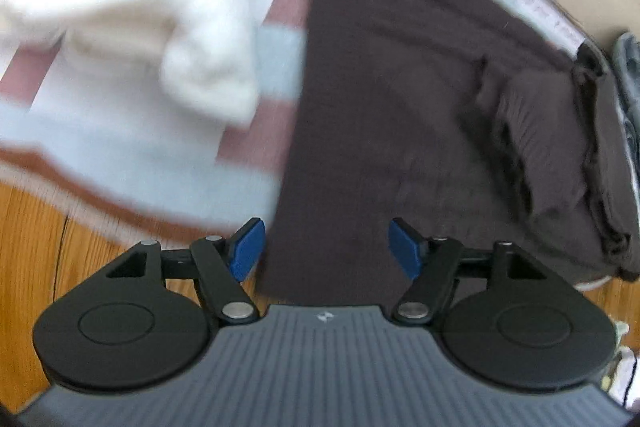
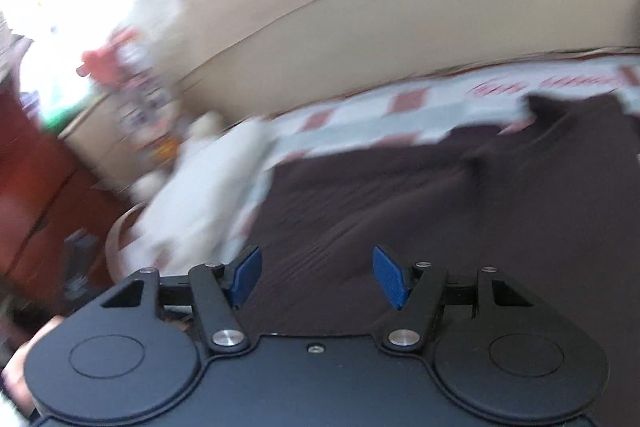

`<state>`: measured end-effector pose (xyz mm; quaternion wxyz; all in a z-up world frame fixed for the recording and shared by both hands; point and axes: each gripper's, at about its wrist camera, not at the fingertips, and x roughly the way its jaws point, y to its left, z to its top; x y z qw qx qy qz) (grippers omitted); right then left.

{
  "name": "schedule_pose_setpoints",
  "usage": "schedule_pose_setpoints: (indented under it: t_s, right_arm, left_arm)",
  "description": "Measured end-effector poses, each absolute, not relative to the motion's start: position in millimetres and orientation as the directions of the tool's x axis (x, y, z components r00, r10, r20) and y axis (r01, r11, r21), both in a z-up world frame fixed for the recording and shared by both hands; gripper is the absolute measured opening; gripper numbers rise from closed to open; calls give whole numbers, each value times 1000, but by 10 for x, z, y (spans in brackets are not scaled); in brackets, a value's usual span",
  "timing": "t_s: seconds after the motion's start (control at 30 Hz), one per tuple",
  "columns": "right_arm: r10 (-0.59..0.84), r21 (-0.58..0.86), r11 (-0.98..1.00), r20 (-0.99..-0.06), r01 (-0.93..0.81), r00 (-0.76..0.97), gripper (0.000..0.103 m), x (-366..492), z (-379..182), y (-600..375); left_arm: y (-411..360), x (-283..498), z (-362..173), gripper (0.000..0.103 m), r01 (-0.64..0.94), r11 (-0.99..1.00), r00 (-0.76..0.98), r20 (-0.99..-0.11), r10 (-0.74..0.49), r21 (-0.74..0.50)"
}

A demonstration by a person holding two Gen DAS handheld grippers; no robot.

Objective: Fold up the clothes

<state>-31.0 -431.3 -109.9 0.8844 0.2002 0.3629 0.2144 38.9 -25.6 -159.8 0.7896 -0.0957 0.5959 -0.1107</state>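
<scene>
A dark brown garment (image 1: 400, 99) lies spread flat on a checked cloth (image 1: 280, 39), with a bunched fold at its right end (image 1: 560, 155). My left gripper (image 1: 326, 251) hovers over the garment's near edge, jaws apart, nothing between the blue pads. A white garment (image 1: 132, 19) lies crumpled to the left of the brown one. In the right wrist view the brown garment (image 2: 440, 195) fills the lower middle and the white garment (image 2: 208, 187) lies left of it. My right gripper (image 2: 318, 277) stands open above the brown fabric, holding nothing. Both views are blurred.
Wooden floor (image 1: 48, 251) shows below the checked cloth's edge. A beige cushioned surface (image 2: 380, 7) rises behind the checked cloth (image 2: 360, 115). Red-brown wooden furniture (image 2: 36, 195) and blurred colourful items (image 2: 132, 87) stand at the left. A hand (image 2: 24, 367) shows at the lower left.
</scene>
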Motion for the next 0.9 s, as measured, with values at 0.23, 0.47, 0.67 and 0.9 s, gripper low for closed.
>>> schedule_pose_setpoints:
  t_s: [0.23,0.47,0.67,0.9]
  right_arm:
    - [464,298,884,-644,-360,608,68,-581,-1182,-3658]
    - [392,131,895,-687,-426,612,68,-668,-1220,-3441]
    - [341,79,910,-698,-406,629,68,-699,-1252,-3462]
    - [501,174,838,-618,-517,605,68,-764,-1112,-3312]
  left_arm:
    - [-270,198,-1666,68,32,967,256,-933,-254,-254]
    - [-279,226,-1814,66,-46,966,259,-937,-234,-254]
    - [-350,169,-1636,10,9,967,345,-906,-244,-256]
    - [-739,144,-989,10,229,941,480,-812,-331,-249]
